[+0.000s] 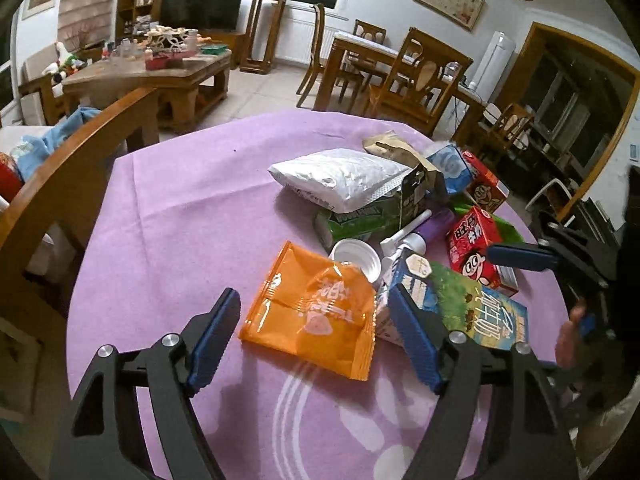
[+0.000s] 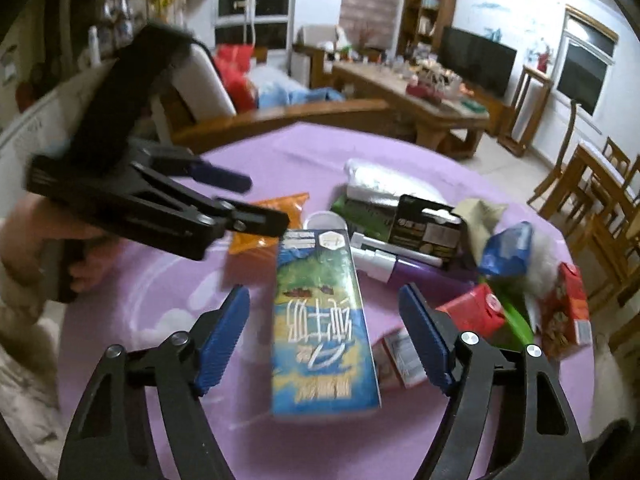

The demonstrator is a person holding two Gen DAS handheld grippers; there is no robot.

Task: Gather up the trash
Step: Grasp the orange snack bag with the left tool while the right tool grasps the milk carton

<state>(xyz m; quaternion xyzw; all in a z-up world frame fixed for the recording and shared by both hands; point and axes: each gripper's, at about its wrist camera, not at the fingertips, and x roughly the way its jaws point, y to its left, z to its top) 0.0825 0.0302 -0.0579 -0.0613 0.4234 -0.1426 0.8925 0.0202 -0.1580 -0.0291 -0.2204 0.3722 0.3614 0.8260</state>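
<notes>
Here: left hand-held gripper (image 1: 314, 340) spread over orange packet (image 1: 310, 314) | right hand-held gripper (image 2: 326, 336) spread, blurred milk carton (image 2: 322, 328) between

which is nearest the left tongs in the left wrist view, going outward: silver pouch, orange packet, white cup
1. orange packet, lying between the left tongs
2. white cup, just beyond the packet's far corner
3. silver pouch, farther back atop the pile
</notes>
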